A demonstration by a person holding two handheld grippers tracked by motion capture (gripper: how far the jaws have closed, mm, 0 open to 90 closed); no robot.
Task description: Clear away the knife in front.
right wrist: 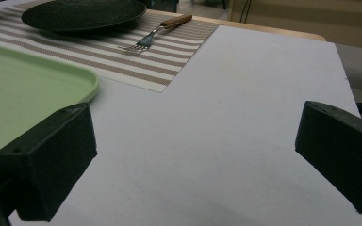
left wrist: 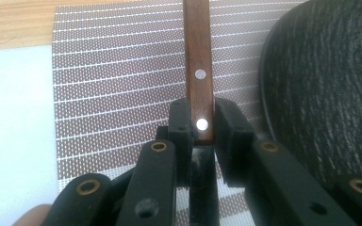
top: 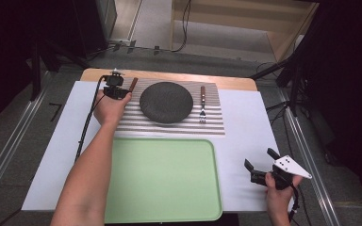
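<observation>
Wooden and brown, the handle of a utensil (left wrist: 199, 80) sits between the jaws of the left gripper (left wrist: 198, 125) — they are closed on its near end, pressing it from both sides. Which utensil it is I cannot tell, because only the handle with two metal rivets is visible. It lies on the striped placemat (top: 127, 123), just beside the left edge of the dark round plate (top: 166, 102) and not touching it. The plate stands in the middle of this placemat.

On the other side of the plate, a fork (top: 202, 104) with the same kind of wooden handle lies on the placemat, its tines toward the person. Nearer to the person than the plate, a pale green tray (top: 162, 181) rests on the white sheet that covers the worktop (top: 245, 122).

The right gripper (top: 260, 164) is well apart from the plate — it is held to the right of the tray, above the white sheet. Its jaws stand wide open and hold nothing; in the right gripper view the fork and the plate appear far behind them.
</observation>
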